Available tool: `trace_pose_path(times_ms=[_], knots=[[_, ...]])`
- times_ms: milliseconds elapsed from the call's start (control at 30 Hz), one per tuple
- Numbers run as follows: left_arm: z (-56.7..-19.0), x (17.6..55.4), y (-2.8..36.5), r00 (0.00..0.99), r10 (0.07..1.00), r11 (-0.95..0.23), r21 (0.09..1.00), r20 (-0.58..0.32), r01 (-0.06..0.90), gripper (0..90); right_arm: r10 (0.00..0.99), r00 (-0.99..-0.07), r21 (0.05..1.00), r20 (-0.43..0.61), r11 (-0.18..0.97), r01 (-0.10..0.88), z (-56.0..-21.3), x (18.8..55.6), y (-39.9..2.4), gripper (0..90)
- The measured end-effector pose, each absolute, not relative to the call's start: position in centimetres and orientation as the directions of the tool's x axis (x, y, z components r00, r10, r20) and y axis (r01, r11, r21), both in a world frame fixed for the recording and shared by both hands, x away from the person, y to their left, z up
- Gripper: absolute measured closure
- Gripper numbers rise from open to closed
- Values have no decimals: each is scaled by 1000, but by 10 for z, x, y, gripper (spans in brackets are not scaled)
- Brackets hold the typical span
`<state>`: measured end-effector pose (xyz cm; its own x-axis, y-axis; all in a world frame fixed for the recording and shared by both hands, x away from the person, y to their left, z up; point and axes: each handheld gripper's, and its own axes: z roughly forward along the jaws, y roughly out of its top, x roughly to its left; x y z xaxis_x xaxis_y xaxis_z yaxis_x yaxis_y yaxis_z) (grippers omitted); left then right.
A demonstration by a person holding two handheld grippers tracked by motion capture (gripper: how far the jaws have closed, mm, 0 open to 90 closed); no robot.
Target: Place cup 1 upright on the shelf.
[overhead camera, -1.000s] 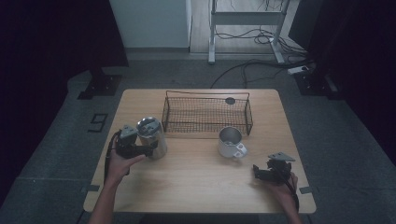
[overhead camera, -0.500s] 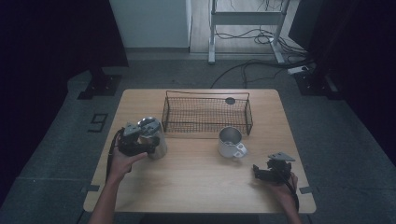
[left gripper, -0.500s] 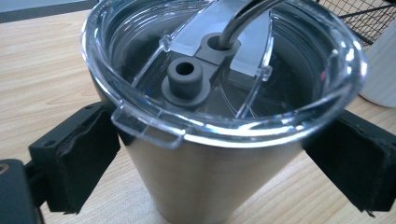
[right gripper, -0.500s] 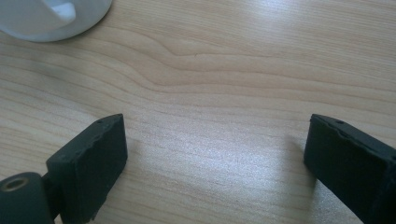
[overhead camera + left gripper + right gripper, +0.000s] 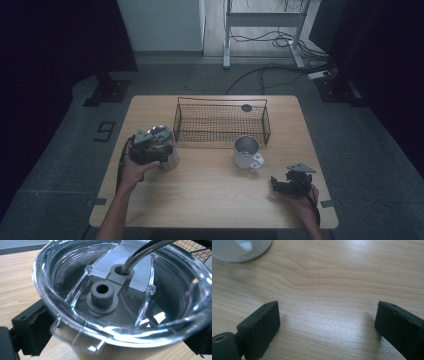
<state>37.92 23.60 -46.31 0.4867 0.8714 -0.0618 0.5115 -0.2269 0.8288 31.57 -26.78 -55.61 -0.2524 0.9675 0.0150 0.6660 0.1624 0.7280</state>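
A steel tumbler (image 5: 168,152) with a clear lid (image 5: 120,290) and a metal straw (image 5: 140,252) stands at the table's left. My left gripper (image 5: 159,149) reaches around it from the left, one jaw on each side just under the lid. Its jaws have just been opening. A strip of table shows between the left pad (image 5: 32,332) and the tumbler's wall, so the pads do not press on it. My right gripper (image 5: 276,183) rests low at the front right, open over bare wood (image 5: 328,325). A white mug (image 5: 246,152) stands just beyond it, and its base (image 5: 239,250) shows in the right gripper view.
A black wire basket (image 5: 220,131) sits at the back middle of the wooden table (image 5: 210,200), with a small dark disc (image 5: 246,107) at its far right corner. Cables and a metal stand are on the floor behind the table.
Both hands stay about where they were. The tumbler stands in the same spot with the left gripper still around it.
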Motion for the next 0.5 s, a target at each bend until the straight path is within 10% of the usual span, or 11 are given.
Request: trace_pose_path(times_ms=[500], knots=[[-473, 391, 228, 473, 880, -228, 832, -46, 505, 21, 968, -252, 728, 15, 162, 666, -556, 316, -268, 60]])
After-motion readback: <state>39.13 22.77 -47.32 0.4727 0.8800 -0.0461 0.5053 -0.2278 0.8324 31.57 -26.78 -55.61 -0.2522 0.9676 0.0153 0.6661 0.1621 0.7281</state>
